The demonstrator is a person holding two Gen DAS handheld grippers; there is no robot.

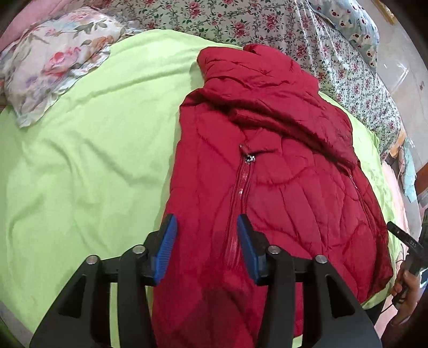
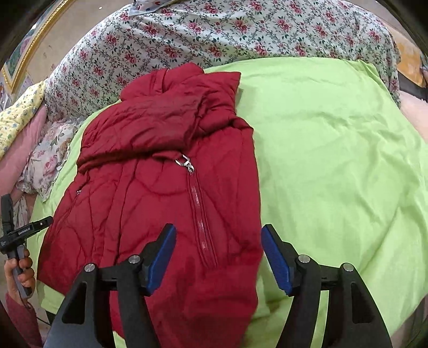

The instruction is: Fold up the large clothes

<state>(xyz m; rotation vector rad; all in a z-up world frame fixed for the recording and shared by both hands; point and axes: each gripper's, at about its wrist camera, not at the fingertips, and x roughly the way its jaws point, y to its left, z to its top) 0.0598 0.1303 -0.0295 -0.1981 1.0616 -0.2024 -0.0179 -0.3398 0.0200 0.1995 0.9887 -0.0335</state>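
A red quilted jacket [image 1: 270, 171] lies on a lime-green sheet [image 1: 88, 160], zipped, with a sleeve folded across its chest. It also shows in the right wrist view [image 2: 160, 187], on the same sheet [image 2: 334, 160]. My left gripper [image 1: 206, 227] is open and empty, hovering over the jacket's lower hem by the zipper [image 1: 242, 187]. My right gripper [image 2: 218, 238] is open and empty, hovering over the jacket's lower edge, straddling its side border. Each view shows the other hand-held gripper at its edge.
A floral pillow [image 1: 53, 61] lies at the sheet's far corner. A rose-print bedspread [image 2: 214, 34] covers the bed beyond the jacket. A blue patterned pillow [image 1: 353, 24] sits at the back. The bed edge and floor lie past the jacket's side.
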